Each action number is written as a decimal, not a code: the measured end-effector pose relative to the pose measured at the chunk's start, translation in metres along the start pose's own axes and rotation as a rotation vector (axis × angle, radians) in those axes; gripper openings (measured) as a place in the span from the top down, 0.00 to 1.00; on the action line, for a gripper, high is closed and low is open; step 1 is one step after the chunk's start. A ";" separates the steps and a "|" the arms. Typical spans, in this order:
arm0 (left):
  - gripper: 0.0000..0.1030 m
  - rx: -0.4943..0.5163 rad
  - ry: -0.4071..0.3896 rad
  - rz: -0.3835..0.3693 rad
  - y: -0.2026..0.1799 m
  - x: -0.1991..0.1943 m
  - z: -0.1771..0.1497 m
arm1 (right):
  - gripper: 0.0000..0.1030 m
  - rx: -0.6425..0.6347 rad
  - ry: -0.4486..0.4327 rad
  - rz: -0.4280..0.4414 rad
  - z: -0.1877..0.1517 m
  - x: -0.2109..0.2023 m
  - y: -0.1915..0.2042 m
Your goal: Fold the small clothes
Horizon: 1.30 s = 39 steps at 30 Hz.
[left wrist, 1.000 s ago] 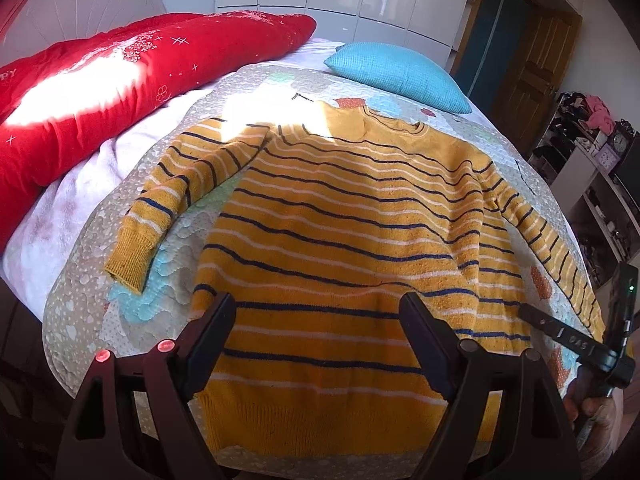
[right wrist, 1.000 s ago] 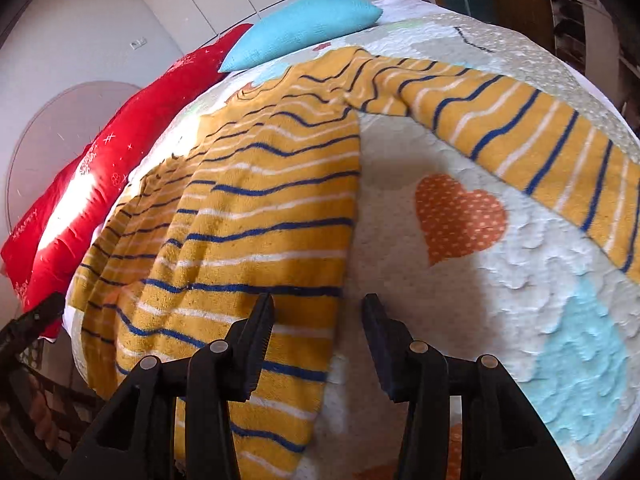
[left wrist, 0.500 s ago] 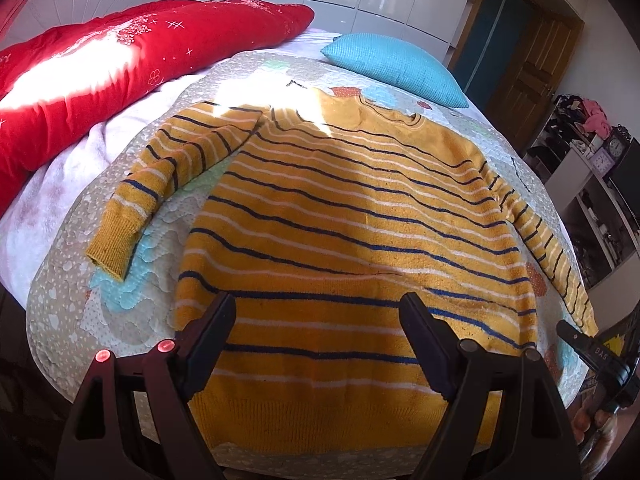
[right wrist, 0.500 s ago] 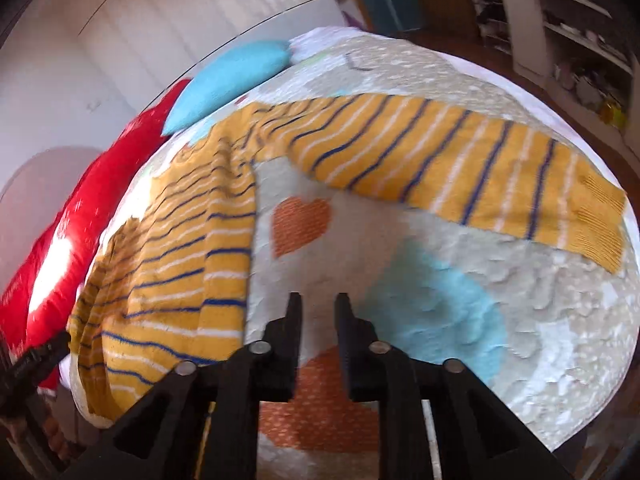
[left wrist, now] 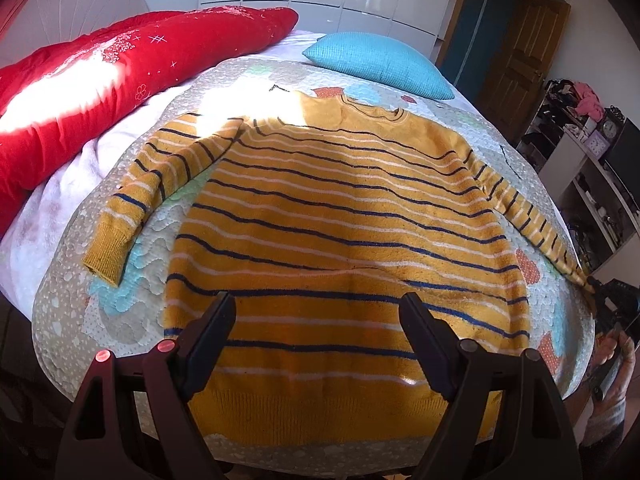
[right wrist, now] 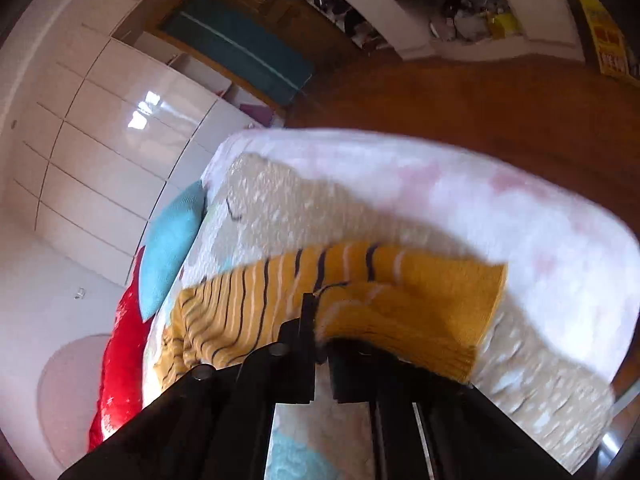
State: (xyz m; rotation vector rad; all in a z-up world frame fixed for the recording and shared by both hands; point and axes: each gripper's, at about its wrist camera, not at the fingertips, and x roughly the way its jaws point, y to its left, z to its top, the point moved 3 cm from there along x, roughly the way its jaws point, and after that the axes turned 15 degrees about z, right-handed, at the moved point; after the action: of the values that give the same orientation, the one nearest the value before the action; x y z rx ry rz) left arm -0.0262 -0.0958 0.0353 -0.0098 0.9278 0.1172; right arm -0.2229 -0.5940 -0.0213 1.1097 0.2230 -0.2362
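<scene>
A yellow sweater (left wrist: 340, 232) with navy and white stripes lies flat, front up, on the quilted bed cover (left wrist: 64, 308), hem toward me. My left gripper (left wrist: 316, 320) hangs open above the hem and holds nothing. The sweater's left sleeve (left wrist: 136, 200) is bent down beside the body. The right sleeve (left wrist: 528, 220) runs to the bed's right edge, where my right gripper (left wrist: 600, 300) meets its cuff. In the right wrist view my right gripper (right wrist: 320, 340) is shut on the sleeve (right wrist: 360, 304) near its plain yellow cuff; the cloth is bunched and blurred.
A red quilt (left wrist: 100, 80) lies along the bed's left side and a blue pillow (left wrist: 380, 64) at its head. White shelves (left wrist: 592, 184) with clutter stand right of the bed, with a wooden door (left wrist: 516, 56) behind. Wooden floor (right wrist: 480, 112) lies past the bed's right edge.
My right gripper swung from the sweater's hem side to the right sleeve cuff and closed on it. My left gripper drew back a little and stayed open.
</scene>
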 end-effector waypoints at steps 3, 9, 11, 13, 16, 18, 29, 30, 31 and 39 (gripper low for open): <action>0.20 -0.009 -0.017 0.014 0.009 -0.001 0.002 | 0.94 -0.093 -0.084 -0.051 0.043 -0.019 0.018; 0.20 -0.088 -0.005 0.016 0.044 0.002 0.001 | 0.94 -0.355 -0.017 -0.034 0.045 0.009 0.120; 0.20 -0.112 -0.010 0.013 0.057 -0.001 0.000 | 0.94 -0.430 0.049 0.020 0.027 0.034 0.160; 0.20 -0.137 -0.019 0.010 0.071 -0.006 -0.001 | 0.94 -0.495 0.133 0.084 -0.001 0.069 0.203; 0.20 -0.177 -0.040 0.009 0.094 -0.012 -0.004 | 0.94 -0.566 0.272 0.170 -0.063 0.126 0.261; 0.20 -0.207 -0.051 0.015 0.110 -0.014 -0.007 | 0.94 -0.621 0.354 0.205 -0.108 0.163 0.297; 0.20 -0.390 0.001 0.074 0.200 0.014 -0.035 | 0.94 -0.885 0.709 0.220 -0.339 0.322 0.380; 0.20 -0.402 0.007 0.079 0.206 0.017 -0.038 | 0.94 -0.901 0.733 0.218 -0.351 0.330 0.380; 0.20 -0.414 0.011 0.082 0.212 0.019 -0.041 | 0.93 -0.920 0.766 0.215 -0.364 0.339 0.379; 0.20 -0.477 0.034 0.071 0.235 0.029 -0.049 | 0.47 -1.211 0.842 0.152 -0.433 0.358 0.385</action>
State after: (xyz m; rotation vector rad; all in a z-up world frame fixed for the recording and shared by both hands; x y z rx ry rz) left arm -0.0733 0.1377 -0.0073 -0.4216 0.9164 0.4028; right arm 0.2075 -0.0670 0.0175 -0.0521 0.8861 0.4907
